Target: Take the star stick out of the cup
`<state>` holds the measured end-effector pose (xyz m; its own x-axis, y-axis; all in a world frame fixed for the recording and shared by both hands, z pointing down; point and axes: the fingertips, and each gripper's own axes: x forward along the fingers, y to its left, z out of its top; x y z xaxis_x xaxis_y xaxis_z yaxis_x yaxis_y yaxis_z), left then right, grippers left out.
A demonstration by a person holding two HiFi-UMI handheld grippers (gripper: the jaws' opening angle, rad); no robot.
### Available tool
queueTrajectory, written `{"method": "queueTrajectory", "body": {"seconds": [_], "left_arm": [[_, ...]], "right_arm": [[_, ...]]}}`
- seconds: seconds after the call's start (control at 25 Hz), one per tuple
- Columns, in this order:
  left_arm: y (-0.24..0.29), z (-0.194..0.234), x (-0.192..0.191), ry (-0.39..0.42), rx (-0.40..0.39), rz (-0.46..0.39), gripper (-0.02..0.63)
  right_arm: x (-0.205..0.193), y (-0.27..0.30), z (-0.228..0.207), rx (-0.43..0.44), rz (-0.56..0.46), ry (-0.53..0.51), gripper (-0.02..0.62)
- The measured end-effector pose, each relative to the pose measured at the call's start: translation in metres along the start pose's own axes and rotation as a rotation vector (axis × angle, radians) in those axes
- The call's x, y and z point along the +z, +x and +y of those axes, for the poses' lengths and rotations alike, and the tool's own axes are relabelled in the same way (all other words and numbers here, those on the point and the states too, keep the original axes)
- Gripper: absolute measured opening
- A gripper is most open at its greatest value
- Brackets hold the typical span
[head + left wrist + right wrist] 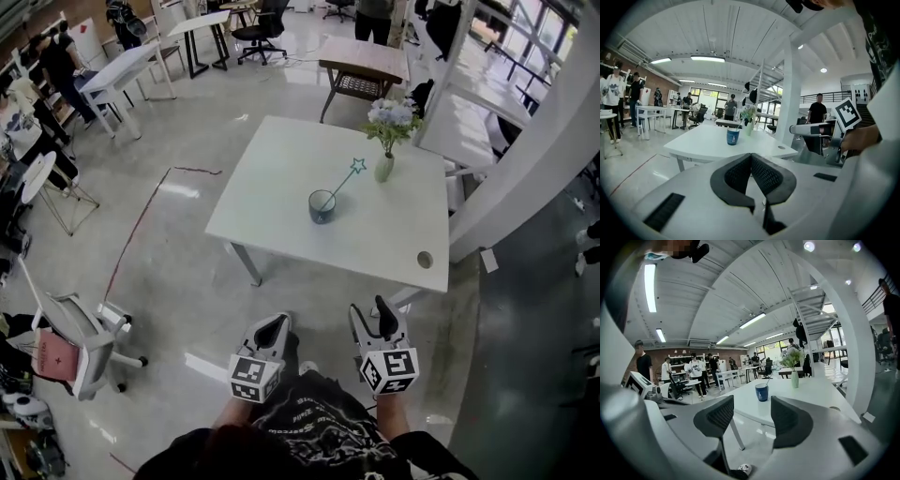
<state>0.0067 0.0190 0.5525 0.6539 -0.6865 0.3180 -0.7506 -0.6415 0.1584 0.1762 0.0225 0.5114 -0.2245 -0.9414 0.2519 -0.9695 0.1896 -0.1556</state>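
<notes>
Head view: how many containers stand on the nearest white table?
2. A blue cup near the middle of the table, holding the star stick, and a vase of flowers beyond it toward the far right edge. None seems hidden.

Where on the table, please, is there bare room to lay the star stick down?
The table is bare on its left half, from cup to left edge, and on the near strip between cup and round hole. The far right is crowded: the stick leans toward the vase.
</notes>
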Motion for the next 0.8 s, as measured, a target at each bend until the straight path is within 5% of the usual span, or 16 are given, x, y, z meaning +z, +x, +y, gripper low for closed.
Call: {"method": "queueTrajectory", "body": {"seconds": [0.32,0.8], "left_arm": [[0.067,0.023,0.023,0.007,-0.077,-0.003,0.02],[0.182,0.131,0.092,0.005,-0.111,0.002,0.02]], "right_arm": [[0.013,0.045,-0.026,-0.056,-0.002,0.017,0.253],[0.062,0.176,-0.071,-0.148,-0.016,0.064,0.261]]}}
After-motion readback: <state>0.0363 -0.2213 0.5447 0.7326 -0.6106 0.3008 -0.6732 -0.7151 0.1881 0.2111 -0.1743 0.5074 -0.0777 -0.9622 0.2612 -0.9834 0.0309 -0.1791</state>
